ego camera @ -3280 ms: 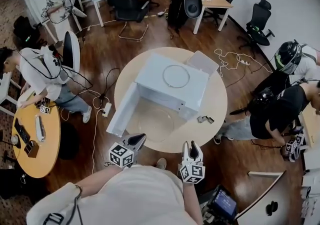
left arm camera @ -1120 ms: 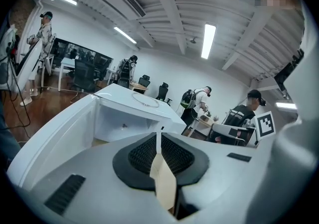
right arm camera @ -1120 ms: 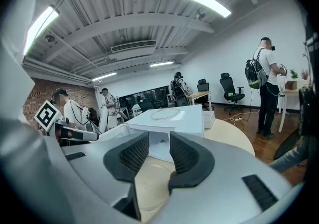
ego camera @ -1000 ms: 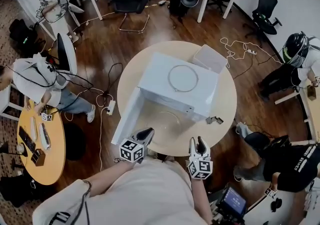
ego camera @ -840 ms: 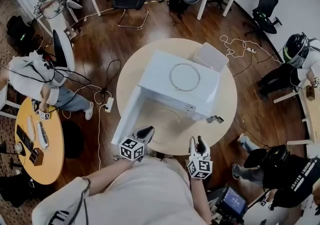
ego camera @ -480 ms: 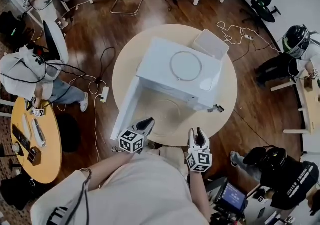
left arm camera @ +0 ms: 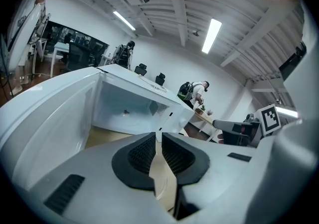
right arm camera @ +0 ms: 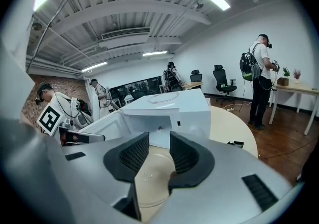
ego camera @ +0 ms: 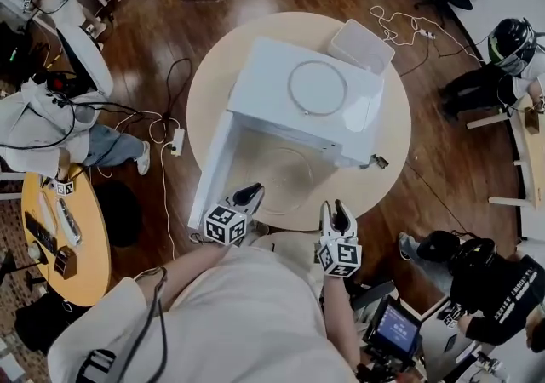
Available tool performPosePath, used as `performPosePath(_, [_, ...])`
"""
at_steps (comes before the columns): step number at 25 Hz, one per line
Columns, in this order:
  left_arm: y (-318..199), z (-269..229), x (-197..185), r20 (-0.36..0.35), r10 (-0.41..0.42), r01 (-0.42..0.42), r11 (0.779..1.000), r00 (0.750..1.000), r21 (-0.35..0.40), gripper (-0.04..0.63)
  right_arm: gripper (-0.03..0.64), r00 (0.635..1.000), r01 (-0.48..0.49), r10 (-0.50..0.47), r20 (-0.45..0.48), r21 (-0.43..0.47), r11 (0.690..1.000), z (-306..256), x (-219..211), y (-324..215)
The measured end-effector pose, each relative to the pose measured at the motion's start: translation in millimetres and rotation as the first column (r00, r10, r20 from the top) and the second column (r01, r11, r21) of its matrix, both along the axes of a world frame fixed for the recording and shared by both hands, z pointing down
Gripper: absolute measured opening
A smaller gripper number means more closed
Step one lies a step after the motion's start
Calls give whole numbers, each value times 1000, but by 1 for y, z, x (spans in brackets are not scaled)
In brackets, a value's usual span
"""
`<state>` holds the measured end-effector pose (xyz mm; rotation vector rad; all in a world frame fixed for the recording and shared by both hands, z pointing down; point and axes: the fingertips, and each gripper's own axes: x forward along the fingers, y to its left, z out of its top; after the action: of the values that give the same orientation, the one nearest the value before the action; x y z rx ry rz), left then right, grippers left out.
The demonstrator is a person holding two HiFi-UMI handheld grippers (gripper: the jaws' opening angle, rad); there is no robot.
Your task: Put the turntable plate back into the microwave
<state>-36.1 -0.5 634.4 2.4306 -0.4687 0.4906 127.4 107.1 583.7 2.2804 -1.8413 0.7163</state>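
The white microwave stands on the round table with its door swung open to the left. The clear glass turntable plate lies flat on the table in front of the empty cavity. My left gripper hovers at the plate's near-left rim. Its jaws have just been opening to a narrow slit, and nothing is between them. My right gripper hangs open at the near-right rim, and the plate shows through its gap.
A roller ring rests on top of the microwave. A white box sits behind it and a small dark object lies at its right corner. Cables and a power strip lie on the floor, with seated people around.
Both grippers have sunk and come forward to the table's near edge, closer to the plate. The plate and the microwave have not moved.
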Motion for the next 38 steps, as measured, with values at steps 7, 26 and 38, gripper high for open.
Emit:
performPosePath(7, [-11,33,-3,79,-24,24,1000,997,-1,40,114,997,65,-63,46,-56,996,50,6,-14])
performPosePath(26, [-12,137,-28,327,-26,53,996,945,-73,41,114,984,165,-152,95,-155,974,158,11,-25])
performPosePath(38, [-16,182,-45,417,-64,136,980,907,-145,60,115,976,201,-169,141,-258,945,217,5,-14])
